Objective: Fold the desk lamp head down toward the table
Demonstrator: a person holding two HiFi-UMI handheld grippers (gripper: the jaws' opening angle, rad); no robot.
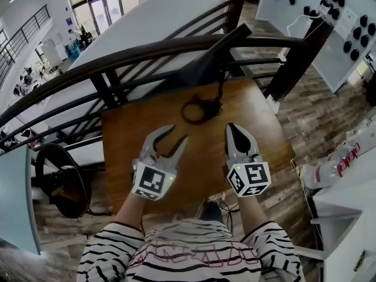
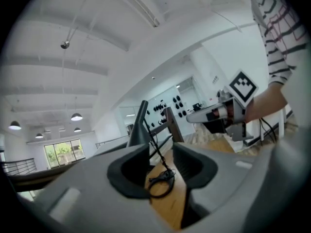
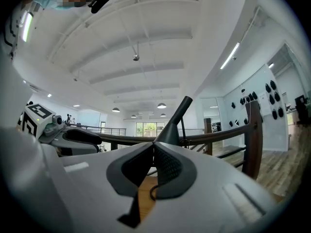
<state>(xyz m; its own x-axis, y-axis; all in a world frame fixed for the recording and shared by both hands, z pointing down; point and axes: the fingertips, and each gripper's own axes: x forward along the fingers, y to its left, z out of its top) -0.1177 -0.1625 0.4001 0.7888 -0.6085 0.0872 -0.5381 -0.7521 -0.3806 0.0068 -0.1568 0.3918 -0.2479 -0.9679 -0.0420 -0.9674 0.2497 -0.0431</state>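
A dark grey desk lamp (image 1: 212,60) stands at the far edge of the wooden table (image 1: 129,134), its arm slanting up to the right. Its black cable lies coiled (image 1: 200,108) on the table in front of it. My left gripper (image 1: 177,135) hovers over the near left of the table, open, with nothing between the fingers. My right gripper (image 1: 231,128) is beside it, shut and empty. Both point at the lamp from well short of it. The left gripper view shows the lamp (image 2: 141,125) and the coil (image 2: 162,181) beyond its jaws. The right gripper view shows the lamp (image 3: 175,123) above its shut tips.
A dark wooden railing (image 1: 147,51) curves just behind the table and the lamp. A white wall panel with black knobs (image 1: 329,16) stands at the back right, a white cabinet (image 1: 346,216) at the right. A round black object (image 1: 59,178) sits on the floor at the left.
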